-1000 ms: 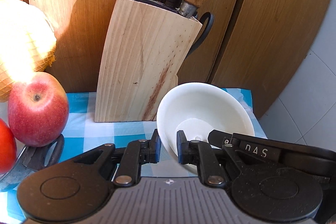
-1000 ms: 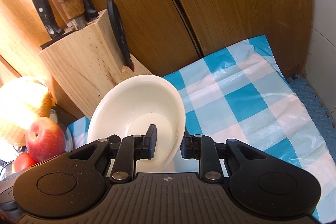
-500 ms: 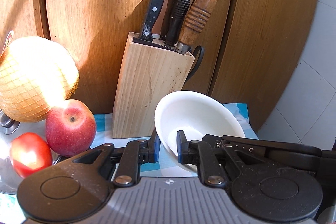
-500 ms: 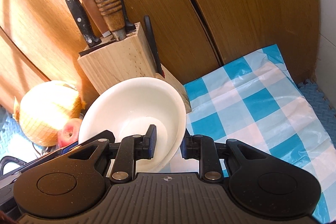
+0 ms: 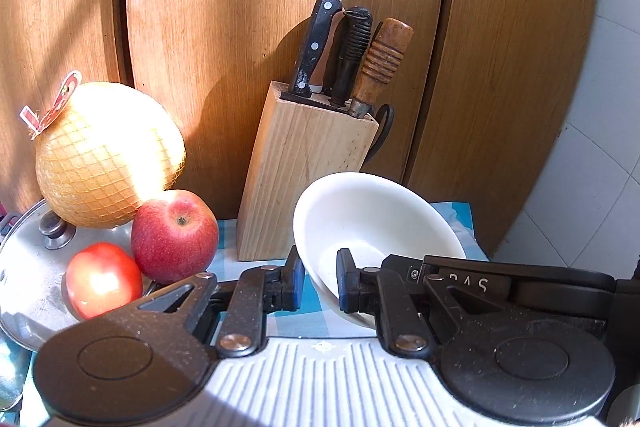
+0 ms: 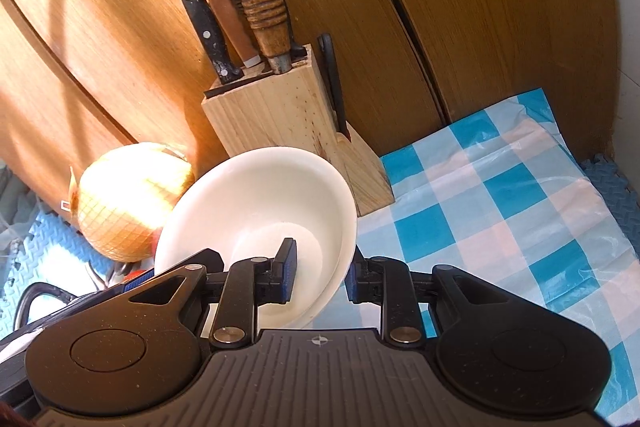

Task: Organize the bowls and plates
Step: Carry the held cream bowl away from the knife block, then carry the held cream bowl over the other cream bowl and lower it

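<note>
A white bowl (image 5: 372, 223) is held tilted in the air by both grippers. My left gripper (image 5: 318, 285) is shut on its near-left rim, one finger inside and one outside. My right gripper (image 6: 320, 273) is shut on the bowl (image 6: 256, 215) at its right rim, the left finger inside and the right finger outside. In the right wrist view a second white rim edge shows under the bowl, so it may be two stacked bowls. The right gripper's black body (image 5: 500, 283) shows beside the bowl in the left wrist view.
A wooden knife block (image 5: 304, 171) with several knives stands against wooden cupboard doors (image 5: 240, 27). A netted pomelo (image 5: 108, 155), a red apple (image 5: 174, 235) and a tomato (image 5: 102, 279) lie by a steel pot lid (image 5: 24, 275). A blue checked cloth (image 6: 500, 195) covers the counter.
Both grippers have lifted the bowl up and back from the knife block. The block and fruit now look smaller and lower in both views.
</note>
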The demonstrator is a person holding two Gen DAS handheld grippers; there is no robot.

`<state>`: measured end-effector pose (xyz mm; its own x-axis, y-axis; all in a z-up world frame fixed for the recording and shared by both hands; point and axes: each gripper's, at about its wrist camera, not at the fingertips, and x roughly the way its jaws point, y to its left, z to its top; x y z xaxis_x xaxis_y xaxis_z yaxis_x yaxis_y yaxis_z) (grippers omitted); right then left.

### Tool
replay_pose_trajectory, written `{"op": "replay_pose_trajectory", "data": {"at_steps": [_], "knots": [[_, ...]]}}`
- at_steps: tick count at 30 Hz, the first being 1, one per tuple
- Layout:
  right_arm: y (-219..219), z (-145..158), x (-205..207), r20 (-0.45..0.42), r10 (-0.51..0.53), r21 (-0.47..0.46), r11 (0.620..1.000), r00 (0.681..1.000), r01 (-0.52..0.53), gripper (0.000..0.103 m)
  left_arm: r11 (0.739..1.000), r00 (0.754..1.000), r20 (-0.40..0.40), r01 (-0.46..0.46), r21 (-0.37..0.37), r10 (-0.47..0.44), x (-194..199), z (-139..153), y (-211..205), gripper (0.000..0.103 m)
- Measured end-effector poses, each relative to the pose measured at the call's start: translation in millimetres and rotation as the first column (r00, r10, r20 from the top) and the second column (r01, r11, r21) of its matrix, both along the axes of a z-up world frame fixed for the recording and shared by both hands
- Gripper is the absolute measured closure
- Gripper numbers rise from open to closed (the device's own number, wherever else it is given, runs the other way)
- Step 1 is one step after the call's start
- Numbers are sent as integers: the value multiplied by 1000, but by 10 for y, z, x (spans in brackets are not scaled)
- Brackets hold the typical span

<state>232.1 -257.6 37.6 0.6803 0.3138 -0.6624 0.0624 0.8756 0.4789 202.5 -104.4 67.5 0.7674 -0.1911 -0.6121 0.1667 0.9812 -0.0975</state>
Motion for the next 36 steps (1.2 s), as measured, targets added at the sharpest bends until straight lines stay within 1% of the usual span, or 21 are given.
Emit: {"op": "replay_pose_trajectory", "data": {"at_steps": [13,36], "knots": [[198,118,-254,22,53,11,998,998,-54,69,1000,1000,18,-18,-1,18,-322,96,184,93],[541,138,-653,18,122,15,992,992,-123,67,999,999,16,-43,4,43,-789,76,519,93]]}}
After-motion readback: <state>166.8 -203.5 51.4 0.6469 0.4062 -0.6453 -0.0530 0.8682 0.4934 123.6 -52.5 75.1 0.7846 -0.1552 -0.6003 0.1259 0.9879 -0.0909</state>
